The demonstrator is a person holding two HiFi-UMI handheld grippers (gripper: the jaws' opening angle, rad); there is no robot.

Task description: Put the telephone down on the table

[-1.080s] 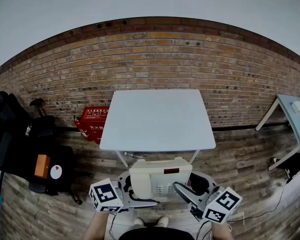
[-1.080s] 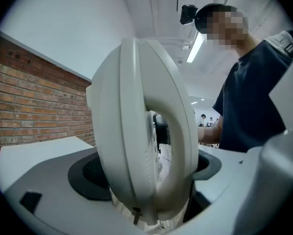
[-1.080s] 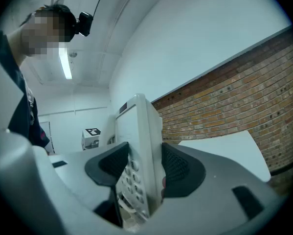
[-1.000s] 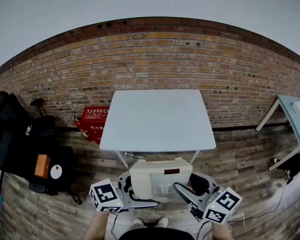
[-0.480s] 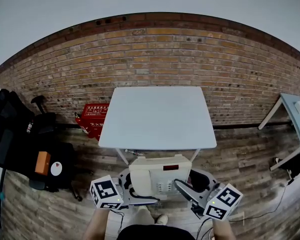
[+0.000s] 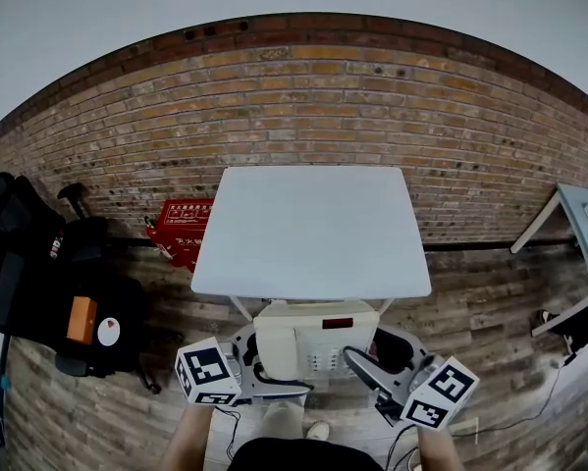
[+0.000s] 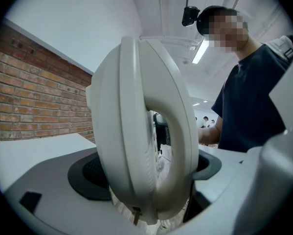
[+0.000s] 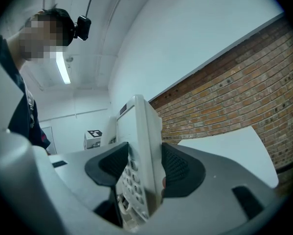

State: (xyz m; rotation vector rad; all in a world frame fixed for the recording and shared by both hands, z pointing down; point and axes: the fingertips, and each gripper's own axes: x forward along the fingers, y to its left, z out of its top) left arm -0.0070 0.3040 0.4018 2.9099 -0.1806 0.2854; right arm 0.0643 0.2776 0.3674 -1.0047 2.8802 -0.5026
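With my left gripper (image 7: pixel 145 180) pinching the handset side of the cream desk telephone (image 6: pixel 315 338) and my right gripper (image 8: pixel 139 173) its keypad side, I've brought it forward until the near edge of the white table (image 6: pixel 308 234) lies just ahead, so setting down looks close.

1. The telephone (image 6: pixel 315 337) is held just before the near edge of the counter (image 6: pixel 311 234)
2. The left tool (image 6: pixel 254 364) clamps the telephone's left side, the right tool (image 6: pixel 365 363) its right side
3. A brick wall (image 6: pixel 303 116) stands behind the counter
4. Left of the counter, a crate (image 6: pixel 184 229) sits on the floor (image 6: pixel 480 302) by the wall, with a chair (image 6: pixel 48 292) further left
5. A second table (image 6: pixel 580 219) stands far right
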